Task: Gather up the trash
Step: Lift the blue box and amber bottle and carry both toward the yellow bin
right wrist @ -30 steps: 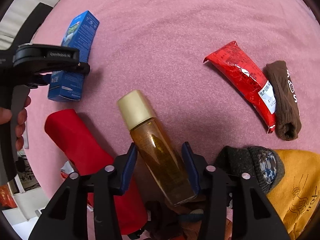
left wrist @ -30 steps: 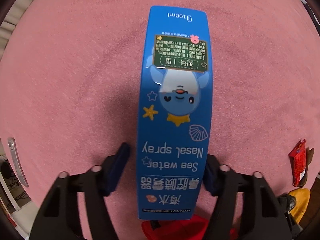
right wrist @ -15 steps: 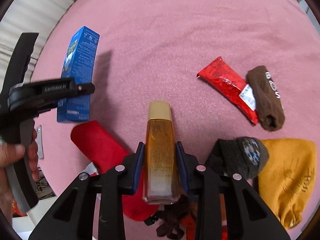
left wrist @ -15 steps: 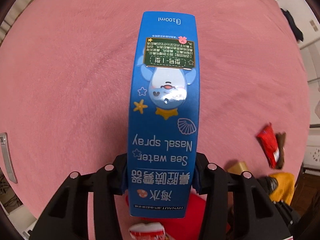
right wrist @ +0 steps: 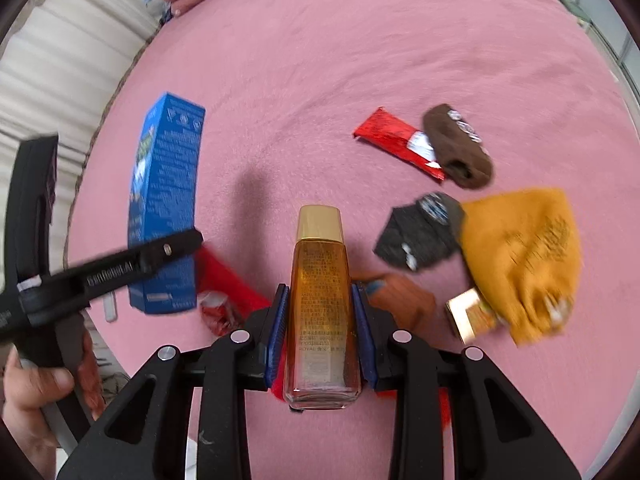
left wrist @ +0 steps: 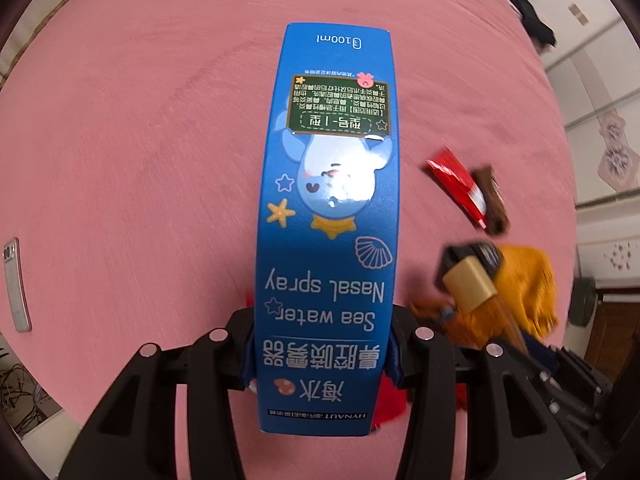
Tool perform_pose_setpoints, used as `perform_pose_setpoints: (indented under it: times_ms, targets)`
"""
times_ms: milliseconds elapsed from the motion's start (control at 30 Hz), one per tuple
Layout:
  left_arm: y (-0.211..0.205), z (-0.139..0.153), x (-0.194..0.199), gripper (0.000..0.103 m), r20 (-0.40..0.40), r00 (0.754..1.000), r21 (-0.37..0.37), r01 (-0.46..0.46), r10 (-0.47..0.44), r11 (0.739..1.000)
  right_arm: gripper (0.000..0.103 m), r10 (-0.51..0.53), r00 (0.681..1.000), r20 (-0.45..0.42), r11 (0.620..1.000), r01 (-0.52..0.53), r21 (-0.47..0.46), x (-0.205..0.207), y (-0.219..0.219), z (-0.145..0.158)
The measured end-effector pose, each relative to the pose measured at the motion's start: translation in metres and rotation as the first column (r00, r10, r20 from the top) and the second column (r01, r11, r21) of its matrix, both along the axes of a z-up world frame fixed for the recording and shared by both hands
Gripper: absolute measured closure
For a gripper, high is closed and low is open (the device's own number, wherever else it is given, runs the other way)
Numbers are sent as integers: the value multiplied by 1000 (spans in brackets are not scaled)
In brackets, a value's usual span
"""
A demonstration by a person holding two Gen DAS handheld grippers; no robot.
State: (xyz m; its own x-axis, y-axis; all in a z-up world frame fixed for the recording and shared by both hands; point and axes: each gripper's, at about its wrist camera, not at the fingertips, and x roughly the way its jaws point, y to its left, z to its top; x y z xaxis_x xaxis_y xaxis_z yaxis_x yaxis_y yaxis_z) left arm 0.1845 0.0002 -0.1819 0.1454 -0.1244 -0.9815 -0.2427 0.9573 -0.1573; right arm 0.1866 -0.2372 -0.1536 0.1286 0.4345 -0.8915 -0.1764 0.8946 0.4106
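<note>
pink blanket (left wrist: 140, 160); box (left wrist: 328, 220) between tool (left wrist: 323, 350) pads

Pink bed (right wrist: 400, 60): red wrapper (right wrist: 394, 140), brown sock (right wrist: 460, 148).

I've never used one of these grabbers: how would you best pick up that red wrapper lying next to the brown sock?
Grip the red wrapper across its narrow width near its free end, coming from above. It lies flat, and its other end sits against the brown sock, so pinching there would likely catch the sock too.
</note>
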Motion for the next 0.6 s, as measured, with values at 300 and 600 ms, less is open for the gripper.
perform_pose_setpoints:
  times_ms: [300,600]
  targets:
    - [-74,18,-52,56,4,988,-38,152,-152,988,72,-168,986,1,984,167,64,-47,-71,15]
    - [-178,26,-86,56,-7,943,-66,330,-331,942,72,-331,943,19,941,329,73,-92,-163,26]
